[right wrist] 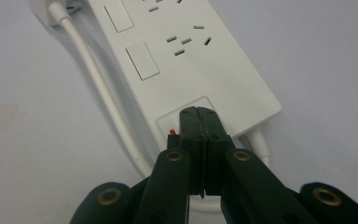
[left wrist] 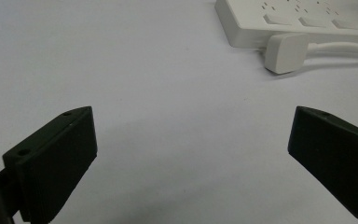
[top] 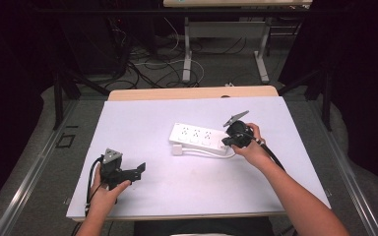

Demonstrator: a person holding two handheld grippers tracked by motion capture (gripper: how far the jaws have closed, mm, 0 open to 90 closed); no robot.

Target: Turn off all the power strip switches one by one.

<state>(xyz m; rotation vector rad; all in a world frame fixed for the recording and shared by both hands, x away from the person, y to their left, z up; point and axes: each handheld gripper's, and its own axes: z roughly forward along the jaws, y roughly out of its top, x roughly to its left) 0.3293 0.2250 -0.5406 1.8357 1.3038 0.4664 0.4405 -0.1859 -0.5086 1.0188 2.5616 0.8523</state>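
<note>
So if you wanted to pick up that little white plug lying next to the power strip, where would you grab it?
Probably by the white plug body itself, across its two flat sides, coming from above on the side facing away from the power strip. It lies flat on the table close against the strip's edge, so only the open side leaves room for fingers. Its cable trails off sideways; better not to pull on that.

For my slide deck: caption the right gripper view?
Shut right gripper presses the red switch at the white power strip's end.
</note>
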